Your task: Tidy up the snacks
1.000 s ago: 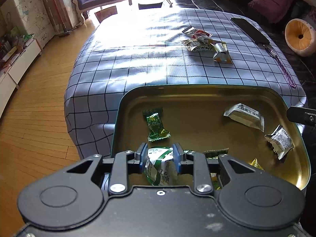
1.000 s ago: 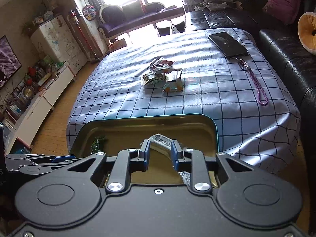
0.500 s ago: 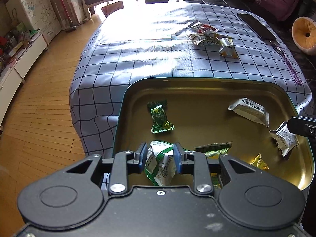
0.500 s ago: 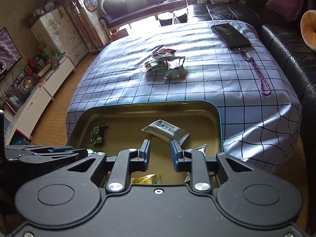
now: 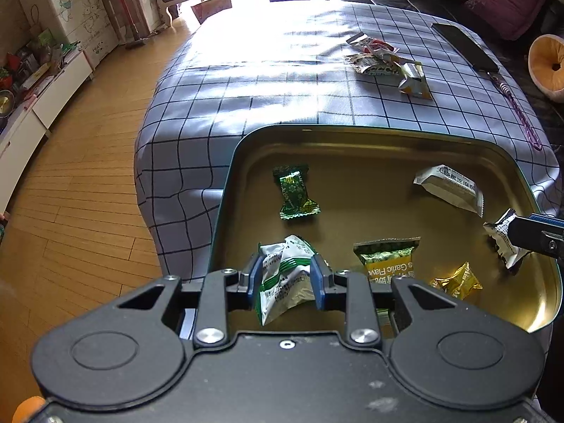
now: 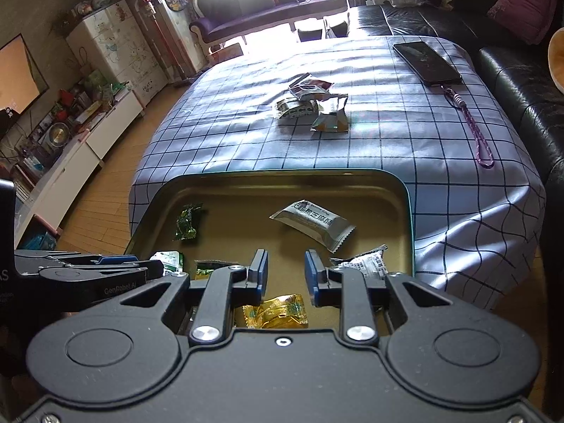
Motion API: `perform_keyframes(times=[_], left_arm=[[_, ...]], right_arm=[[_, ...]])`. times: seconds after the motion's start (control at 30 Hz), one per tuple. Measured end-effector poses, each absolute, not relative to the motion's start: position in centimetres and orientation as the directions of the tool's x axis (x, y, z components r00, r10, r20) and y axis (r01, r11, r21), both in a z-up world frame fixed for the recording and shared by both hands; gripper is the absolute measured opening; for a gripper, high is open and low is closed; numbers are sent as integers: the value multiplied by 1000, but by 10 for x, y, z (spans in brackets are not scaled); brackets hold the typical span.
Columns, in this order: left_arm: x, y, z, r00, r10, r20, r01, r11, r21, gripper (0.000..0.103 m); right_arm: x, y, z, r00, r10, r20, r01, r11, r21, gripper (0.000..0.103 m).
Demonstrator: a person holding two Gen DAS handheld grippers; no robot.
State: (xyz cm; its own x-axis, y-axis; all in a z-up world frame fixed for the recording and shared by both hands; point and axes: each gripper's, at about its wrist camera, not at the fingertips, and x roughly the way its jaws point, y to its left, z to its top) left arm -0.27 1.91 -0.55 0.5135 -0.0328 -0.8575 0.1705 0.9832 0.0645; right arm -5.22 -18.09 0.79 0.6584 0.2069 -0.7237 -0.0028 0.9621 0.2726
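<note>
A gold tin tray (image 5: 370, 144) (image 6: 282, 183) sits at the near edge of the checked table. It holds several snack packets. My left gripper (image 5: 285, 276) is shut on a green-and-white packet (image 5: 285, 271) above the tray's near left part. My right gripper (image 6: 283, 273) is open and empty above the tray, over a gold packet (image 6: 276, 312). A white packet (image 6: 313, 224) lies ahead of it. A few loose snacks (image 5: 387, 63) (image 6: 313, 105) lie in a pile mid-table.
A black phone (image 6: 424, 61) with a purple strap (image 6: 476, 134) lies at the table's far right. A black leather sofa (image 6: 521, 81) runs along the right. Wooden floor (image 5: 70, 194) and white cabinets (image 6: 70, 162) are to the left.
Both grippers have pulled back and up over the tray, so more of its inside shows. The left one still holds the green-and-white packet. The right jaws stay open.
</note>
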Motion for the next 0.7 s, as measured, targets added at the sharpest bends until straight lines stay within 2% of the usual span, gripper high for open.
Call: perform_keyframes(times=[0.7], left_arm=[[-22, 27, -6, 498, -46, -866, 169, 985, 45, 30]], right_arm=[[-57, -167, 7, 641, 230, -733, -51, 965, 258, 36]])
